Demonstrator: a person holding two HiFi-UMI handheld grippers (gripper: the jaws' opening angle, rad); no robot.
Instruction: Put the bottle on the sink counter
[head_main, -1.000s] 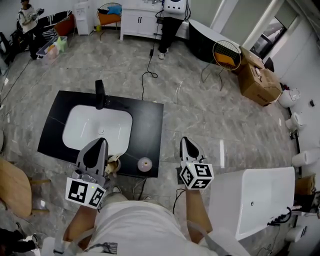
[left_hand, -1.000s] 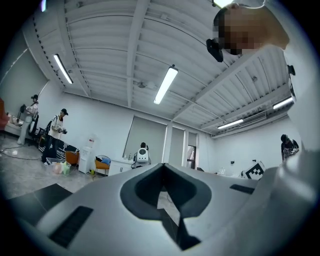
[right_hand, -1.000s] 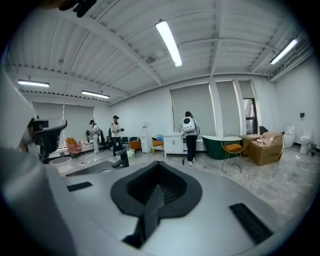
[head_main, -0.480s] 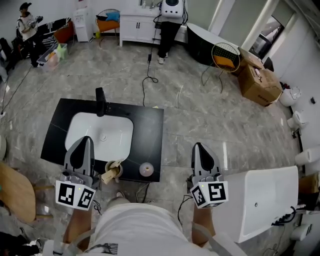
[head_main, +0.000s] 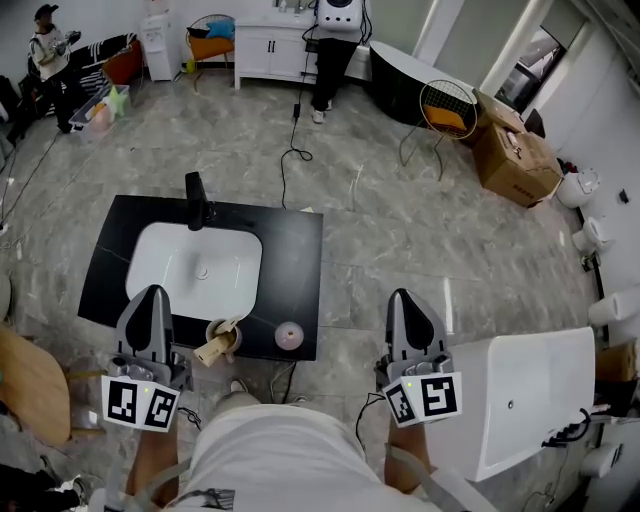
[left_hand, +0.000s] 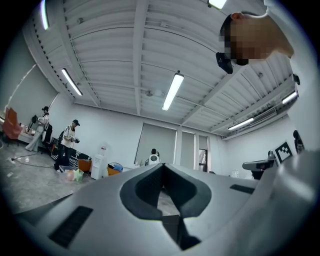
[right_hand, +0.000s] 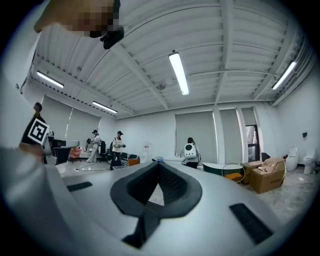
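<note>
Head view, looking steeply down: I see a black sink counter on a grey marble floor, with a white basin set into it and a dark tap at its far edge. The bottle, tan in colour, sits on the counter's near edge, just in front of the basin; it looks tipped over, though I cannot be sure. A small round pale object rests on the counter just to its right.

The left gripper appears over the counter's near left corner, beside the bottle and not touching it. In the left gripper view its jaws meet at the tips with nothing between them. The right gripper hangs over bare floor to the right of the counter, well apart from the bottle. In the right gripper view its jaws are likewise pressed together and empty.

At the lower right stands a white tub. Farther off are a cardboard box and a wire chair with an orange seat.
</note>
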